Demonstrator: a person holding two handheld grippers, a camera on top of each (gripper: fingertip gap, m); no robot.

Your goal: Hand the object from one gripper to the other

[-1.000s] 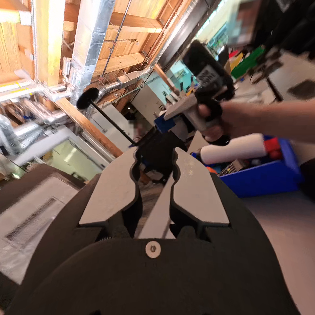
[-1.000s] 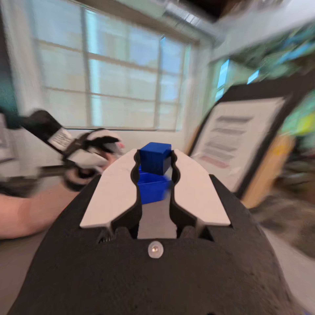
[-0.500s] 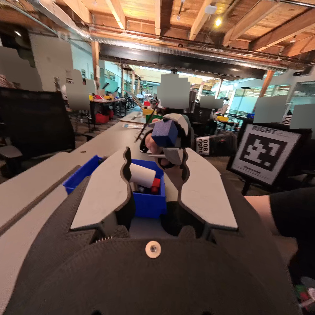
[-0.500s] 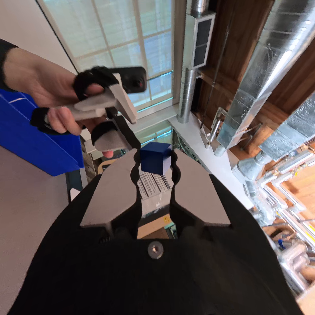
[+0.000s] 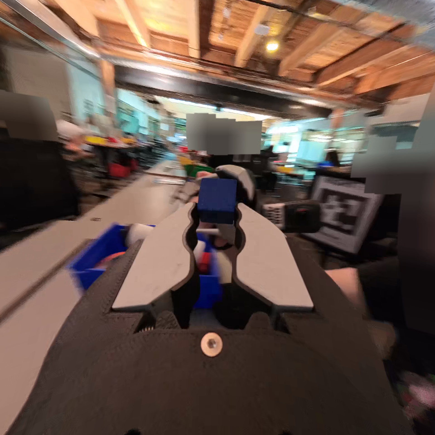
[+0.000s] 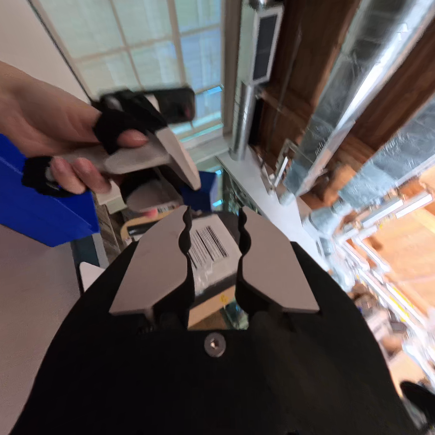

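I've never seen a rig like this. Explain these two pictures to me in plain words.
There is no robot here: a person holds a hand-worked two-finger tool in each hand, and each tool carries a camera looking along its fingers. The left wrist view shows the left tool shut on a blue cube at its fingertips. The right wrist view shows the right tool open and empty; beyond its tips a hand holds the other tool with the cube. Below, on a grey table, stands a blue bin with small items, too blurred to name.
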